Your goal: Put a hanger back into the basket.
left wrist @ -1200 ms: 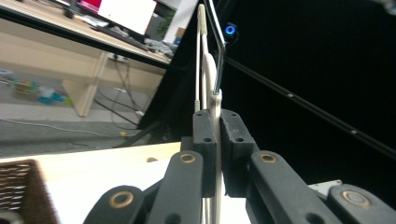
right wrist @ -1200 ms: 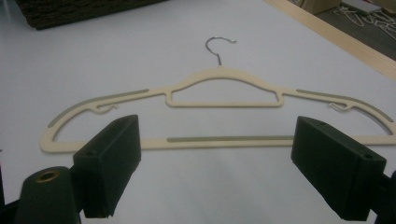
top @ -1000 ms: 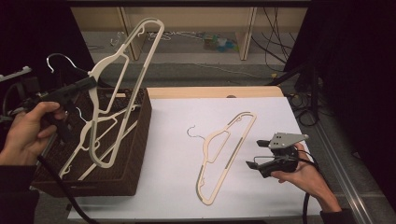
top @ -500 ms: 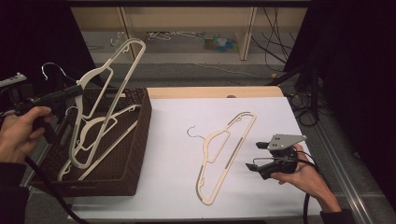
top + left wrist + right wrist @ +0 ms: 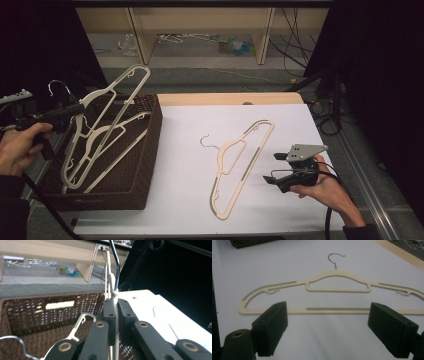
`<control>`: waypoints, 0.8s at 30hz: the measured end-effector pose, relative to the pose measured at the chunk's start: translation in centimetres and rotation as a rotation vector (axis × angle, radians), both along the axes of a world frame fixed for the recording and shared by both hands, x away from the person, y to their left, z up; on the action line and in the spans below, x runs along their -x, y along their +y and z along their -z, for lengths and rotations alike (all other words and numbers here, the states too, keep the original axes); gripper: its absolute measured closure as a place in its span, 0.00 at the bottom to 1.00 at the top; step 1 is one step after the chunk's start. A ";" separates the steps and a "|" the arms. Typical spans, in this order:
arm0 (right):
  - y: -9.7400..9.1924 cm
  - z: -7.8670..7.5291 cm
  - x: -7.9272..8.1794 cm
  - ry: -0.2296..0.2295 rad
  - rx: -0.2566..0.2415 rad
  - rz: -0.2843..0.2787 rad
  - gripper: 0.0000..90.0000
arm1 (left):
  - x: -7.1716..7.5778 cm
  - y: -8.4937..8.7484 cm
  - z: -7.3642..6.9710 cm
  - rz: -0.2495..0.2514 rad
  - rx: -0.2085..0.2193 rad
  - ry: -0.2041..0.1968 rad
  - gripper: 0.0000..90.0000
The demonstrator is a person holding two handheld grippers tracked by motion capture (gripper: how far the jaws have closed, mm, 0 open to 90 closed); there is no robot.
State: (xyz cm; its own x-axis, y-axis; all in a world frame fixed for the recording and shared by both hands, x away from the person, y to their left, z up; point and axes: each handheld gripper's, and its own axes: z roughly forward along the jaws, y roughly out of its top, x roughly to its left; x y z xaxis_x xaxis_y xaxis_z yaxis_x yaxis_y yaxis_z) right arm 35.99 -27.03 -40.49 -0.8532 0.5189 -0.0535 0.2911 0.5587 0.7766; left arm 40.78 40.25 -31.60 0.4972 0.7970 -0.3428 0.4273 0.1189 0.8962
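Note:
My left gripper (image 5: 79, 110) is shut on the neck of a cream hanger (image 5: 122, 92) and holds it tilted over the brown wicker basket (image 5: 150, 150), its lower end down inside. In the left gripper view the jaws (image 5: 116, 306) pinch the cream neck (image 5: 113, 282) under its metal hook. Another cream hanger (image 5: 117, 159) lies in the basket. A third cream hanger (image 5: 242, 162) lies flat on the white table. My right gripper (image 5: 276, 167) rests just right of it, open. The right gripper view has the open gripper (image 5: 330, 316) facing that hanger's (image 5: 337, 290) bottom bar, nothing between the pads.
The white table top (image 5: 190, 200) has free room around the flat hanger. The basket fills the left end of the table. Beyond the far edge are a wooden shelf frame (image 5: 262, 35) and cables on the floor. A dark curtain stands at the right.
My left gripper has moved down and to the left with the hanger, which has sunk lower into the basket. The right gripper and the hanger on the table have stayed put.

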 end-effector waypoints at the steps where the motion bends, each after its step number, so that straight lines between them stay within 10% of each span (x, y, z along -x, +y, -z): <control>1: 0.0 0.0 0.0 0.000 0.000 0.000 0.19 | 0.0 0.2 0.2 0.000 -0.007 0.005 0.95; 24: -0.3 0.1 0.0 0.006 0.005 0.000 0.19 | 0.1 1.4 3.9 0.049 -0.046 0.105 0.95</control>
State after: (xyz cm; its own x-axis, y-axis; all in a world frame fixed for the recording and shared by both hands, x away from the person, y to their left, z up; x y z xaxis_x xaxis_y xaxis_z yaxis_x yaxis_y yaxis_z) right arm 35.95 -27.31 -40.54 -0.8533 0.5190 -0.0506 0.2961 0.5622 0.7722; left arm 40.64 41.66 -35.50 0.4989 0.7891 -0.3584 0.5234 0.0553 0.8503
